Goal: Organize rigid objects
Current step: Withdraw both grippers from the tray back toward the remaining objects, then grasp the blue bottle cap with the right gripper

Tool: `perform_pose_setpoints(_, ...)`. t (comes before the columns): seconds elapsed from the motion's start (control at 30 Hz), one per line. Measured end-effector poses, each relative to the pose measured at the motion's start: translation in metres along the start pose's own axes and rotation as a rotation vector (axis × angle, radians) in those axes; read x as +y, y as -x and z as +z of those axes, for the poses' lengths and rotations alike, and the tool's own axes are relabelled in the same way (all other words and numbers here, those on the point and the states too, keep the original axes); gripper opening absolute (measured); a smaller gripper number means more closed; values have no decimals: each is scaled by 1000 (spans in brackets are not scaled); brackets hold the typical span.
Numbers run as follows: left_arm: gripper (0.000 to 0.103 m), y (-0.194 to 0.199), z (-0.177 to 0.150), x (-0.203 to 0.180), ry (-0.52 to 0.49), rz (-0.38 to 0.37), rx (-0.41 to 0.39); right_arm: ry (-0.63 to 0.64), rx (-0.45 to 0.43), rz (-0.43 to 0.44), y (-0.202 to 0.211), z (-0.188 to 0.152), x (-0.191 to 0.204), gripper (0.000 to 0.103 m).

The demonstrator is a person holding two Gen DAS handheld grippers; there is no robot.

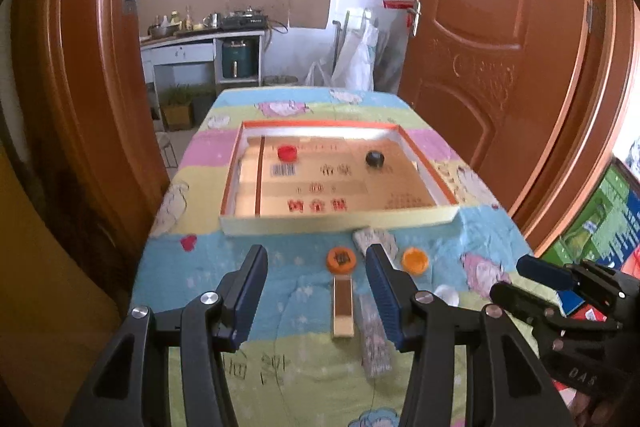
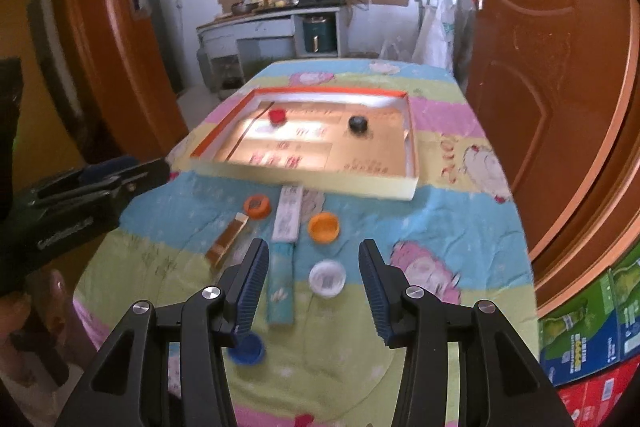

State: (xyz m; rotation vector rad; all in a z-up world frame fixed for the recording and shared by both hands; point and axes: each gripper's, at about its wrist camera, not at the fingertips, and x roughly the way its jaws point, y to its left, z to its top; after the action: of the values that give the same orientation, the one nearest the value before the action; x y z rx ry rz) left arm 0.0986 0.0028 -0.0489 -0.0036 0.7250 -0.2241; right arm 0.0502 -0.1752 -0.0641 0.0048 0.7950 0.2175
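- Left gripper (image 1: pixel 316 293): jaws wide, nothing between the pads, above a tan block (image 1: pixel 343 307) on the surface (image 1: pixel 280 267).
- Shallow box (image 2: pixel 320 183): held a red cap (image 2: pixel 277 116) at left, a black cap (image 2: pixel 358 124) at right.
- Right gripper (image 2: pixel 314 287): jaws apart, empty, over a white cap (image 2: pixel 327 278); an orange cap (image 2: pixel 324 227) lay just beyond.

Caps (image 2: pixel 324 226) and sticks (image 2: pixel 287 213) are crowding the table (image 2: pixel 460 235) before the tray (image 2: pixel 320 183); the tray's middle is lying free between red cap (image 2: pixel 277 115) and black cap (image 2: pixel 358 124).

Black tongs (image 1: pixel 316 291), ribbed blue pads (image 1: pixel 382 291)
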Motion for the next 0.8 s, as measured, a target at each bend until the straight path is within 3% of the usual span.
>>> perform_pose_setpoints(0.37,51,4,-40,2,-35,-5,-19,57,73,92,-15,-49,29,49)
perform_pose_setpoints(0.73,51,-10,-71,-8,-84,-46,41,78,133,109,-46,-75,43,48)
perform_pose_setpoints(0.77,51,-10,-72,-8,-83,-49,42,78,136,116,-49,-76,44,48)
perform_pose_setpoints(0.8,51,-11,-73,-9,-85,-57,45,81,136,118,-50,-76,44,41)
